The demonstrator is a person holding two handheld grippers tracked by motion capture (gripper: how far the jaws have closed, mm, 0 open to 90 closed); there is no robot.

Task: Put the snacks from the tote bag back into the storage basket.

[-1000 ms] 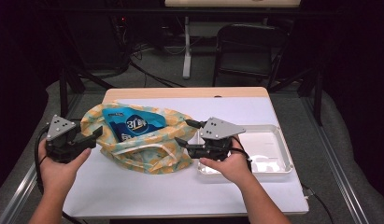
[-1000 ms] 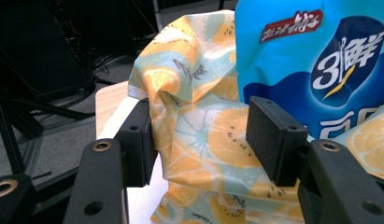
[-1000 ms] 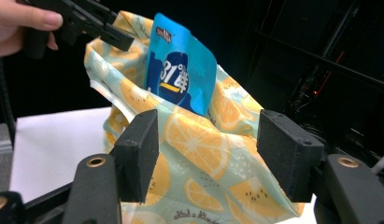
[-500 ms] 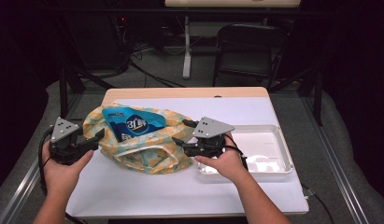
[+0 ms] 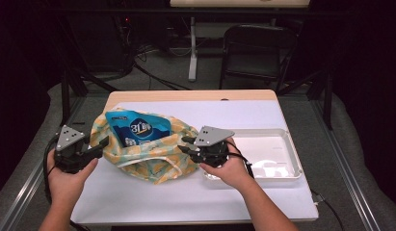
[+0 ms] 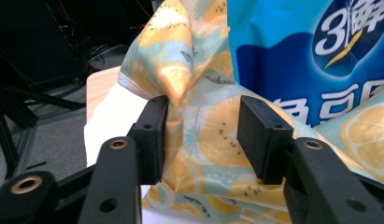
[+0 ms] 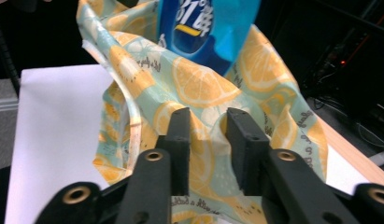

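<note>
While my gripper views show both jaws just closing, narrowed around folds of the lemon-print bag [image 6: 203, 140], the high view shows its blue packet [image 5: 138, 130] at centre left beside a white tray [image 5: 282, 159].

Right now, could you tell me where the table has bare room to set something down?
Bare room lies along the near edge of the white table, and behind the clear tray toward the far right corner. It is crowded mid-left: the lemon-print bag with its blue packet sits between both claws.
</note>
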